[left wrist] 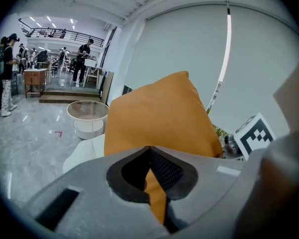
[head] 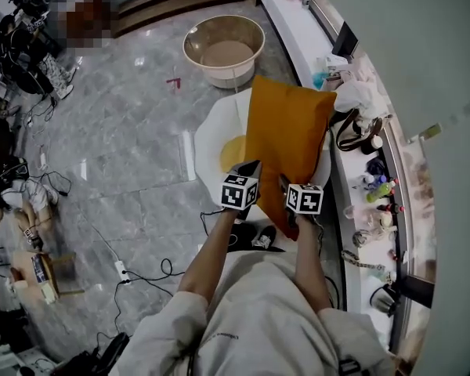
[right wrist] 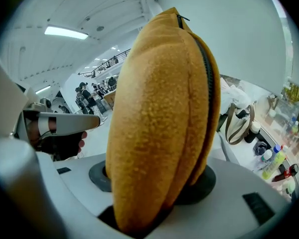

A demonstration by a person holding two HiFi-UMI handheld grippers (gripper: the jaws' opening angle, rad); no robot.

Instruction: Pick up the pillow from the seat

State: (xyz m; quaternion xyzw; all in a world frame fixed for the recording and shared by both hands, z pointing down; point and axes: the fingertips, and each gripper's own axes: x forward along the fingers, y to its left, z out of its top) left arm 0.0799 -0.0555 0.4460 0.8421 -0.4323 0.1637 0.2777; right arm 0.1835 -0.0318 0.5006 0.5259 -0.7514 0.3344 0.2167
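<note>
An orange pillow (head: 288, 128) hangs upright in the air over a white egg-shaped seat (head: 207, 131) with a yellow middle. Both grippers hold it by its near lower edge. My left gripper (head: 251, 168) is shut on the lower left corner; in the left gripper view a thin fold of the pillow (left wrist: 157, 116) is pinched between the dark pads (left wrist: 165, 169). My right gripper (head: 285, 186) grips the lower right edge. The right gripper view shows the thick pillow (right wrist: 159, 113) filling the gap between the jaws, zip side to the right.
A round beige basin (head: 223, 47) stands on the grey floor beyond the seat. A white counter (head: 368, 171) along the right wall carries a bag (head: 359, 130), bottles and clutter. Cables (head: 141, 276) trail on the floor at the left. Shoes (head: 254, 237) lie near my feet.
</note>
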